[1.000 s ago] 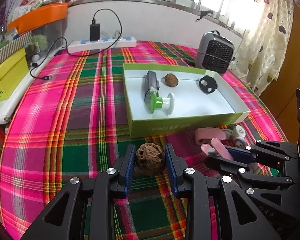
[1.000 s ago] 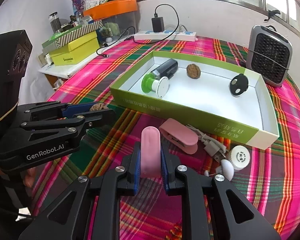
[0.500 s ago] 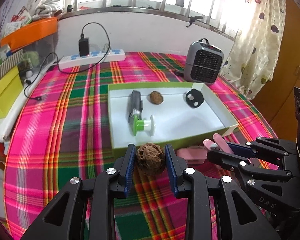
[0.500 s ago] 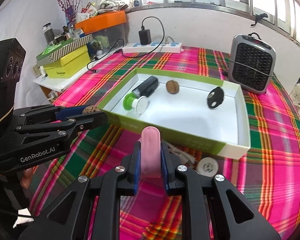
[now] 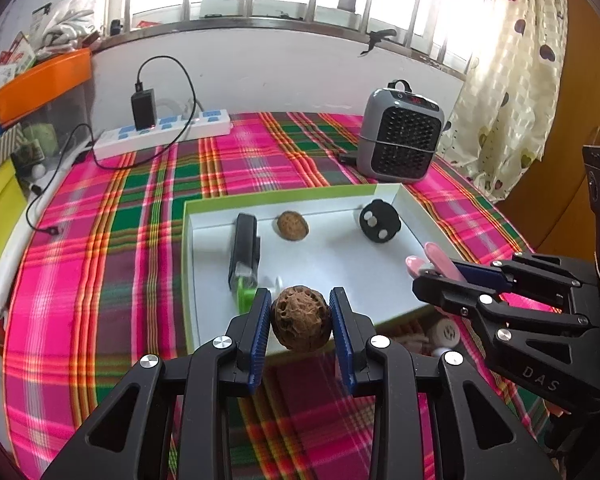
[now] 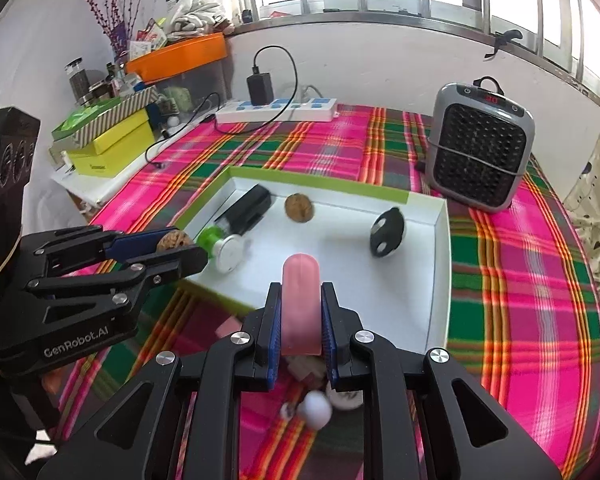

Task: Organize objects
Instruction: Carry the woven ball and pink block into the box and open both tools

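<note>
Two wrinkled brown walnuts: your left gripper (image 5: 300, 322) clamps one (image 5: 299, 323) over the green-rimmed white box (image 5: 420, 216), one (image 5: 292, 225) lies inside. Your right gripper (image 6: 300, 326) pinches one pink plastic clip (image 6: 301, 304).

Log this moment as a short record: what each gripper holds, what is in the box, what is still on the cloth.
left gripper: shut on walnut, above the box's near wall
right gripper: shut on pink case, over the box's near edge
box contents: second walnut, black rectangular device, green and white spool, black round piece
on the cloth: small white items, partly hidden, blurred
</note>
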Tool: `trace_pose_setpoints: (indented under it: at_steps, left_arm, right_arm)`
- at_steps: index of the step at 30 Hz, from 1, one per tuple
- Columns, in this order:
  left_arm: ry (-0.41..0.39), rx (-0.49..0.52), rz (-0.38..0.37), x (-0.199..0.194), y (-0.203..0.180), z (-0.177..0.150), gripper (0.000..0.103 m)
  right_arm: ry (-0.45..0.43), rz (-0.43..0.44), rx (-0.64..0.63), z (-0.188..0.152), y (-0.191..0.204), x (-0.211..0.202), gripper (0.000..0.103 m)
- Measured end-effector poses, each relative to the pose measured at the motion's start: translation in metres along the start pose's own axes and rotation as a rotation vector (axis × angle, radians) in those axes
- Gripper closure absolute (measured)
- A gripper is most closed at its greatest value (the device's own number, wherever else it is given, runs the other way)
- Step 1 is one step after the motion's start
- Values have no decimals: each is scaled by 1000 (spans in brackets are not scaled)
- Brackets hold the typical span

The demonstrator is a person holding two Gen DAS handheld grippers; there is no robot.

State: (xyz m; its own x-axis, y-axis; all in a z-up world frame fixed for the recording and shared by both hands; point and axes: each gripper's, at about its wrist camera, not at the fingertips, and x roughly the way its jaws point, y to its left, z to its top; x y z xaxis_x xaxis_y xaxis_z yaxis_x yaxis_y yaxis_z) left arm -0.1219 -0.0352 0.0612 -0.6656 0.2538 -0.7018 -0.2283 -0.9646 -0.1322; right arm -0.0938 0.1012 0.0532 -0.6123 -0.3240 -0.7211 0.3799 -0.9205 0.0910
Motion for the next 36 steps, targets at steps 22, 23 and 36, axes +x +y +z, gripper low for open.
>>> trace_pose_setpoints:
  at_steps: [22,23,36]
  left_arm:
    - [52,11,20,61,2,34,75]
    - [60,12,22,65,2,34,75]
    - [89,27,36,83,2,36,75]
  right_arm:
    - [62,0,40,48,-37,64,84]
    - [67,1,41,48,-38,67,84]
    - [112,10,31,54,-43,91,84]
